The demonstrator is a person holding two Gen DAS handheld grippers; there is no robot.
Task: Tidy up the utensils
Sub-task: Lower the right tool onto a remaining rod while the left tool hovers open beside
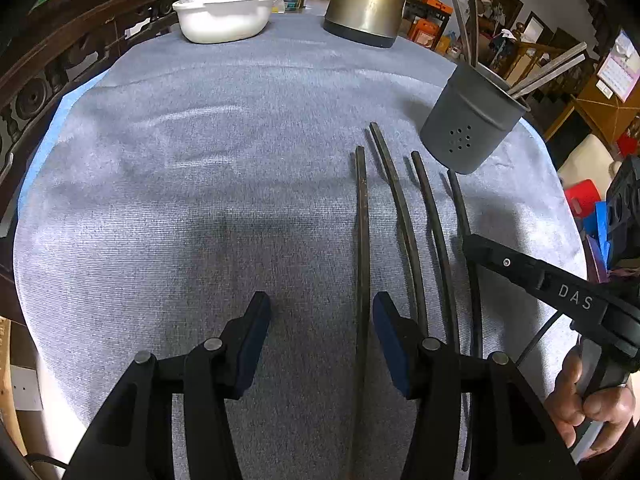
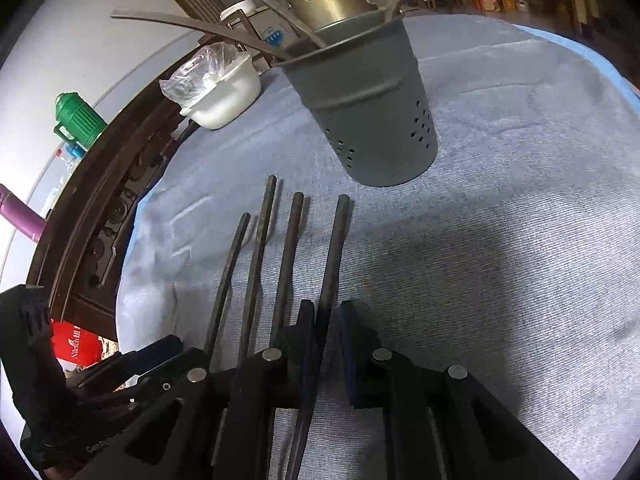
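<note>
Several dark chopsticks lie side by side on the blue-grey cloth point(image 1: 200, 160). A grey perforated utensil holder point(image 1: 472, 120) with chopsticks and utensils in it stands just beyond them; it also shows in the right wrist view point(image 2: 368, 108). My left gripper point(image 1: 320, 336) is open, with the leftmost chopstick point(image 1: 362, 240) lying between its fingers near the right pad. My right gripper point(image 2: 326, 320) has its jaws close around the rightmost chopstick point(image 2: 334, 256), low over the cloth. The right gripper's finger point(image 1: 520, 268) shows in the left wrist view over that chopstick.
A white bowl point(image 1: 224, 16) with a plastic bag in it and a metal kettle point(image 1: 368, 0) stand at the table's far edge. A carved wooden chair back point(image 1: 48, 76) borders the left side. The left gripper point(image 2: 152, 356) shows at lower left in the right wrist view.
</note>
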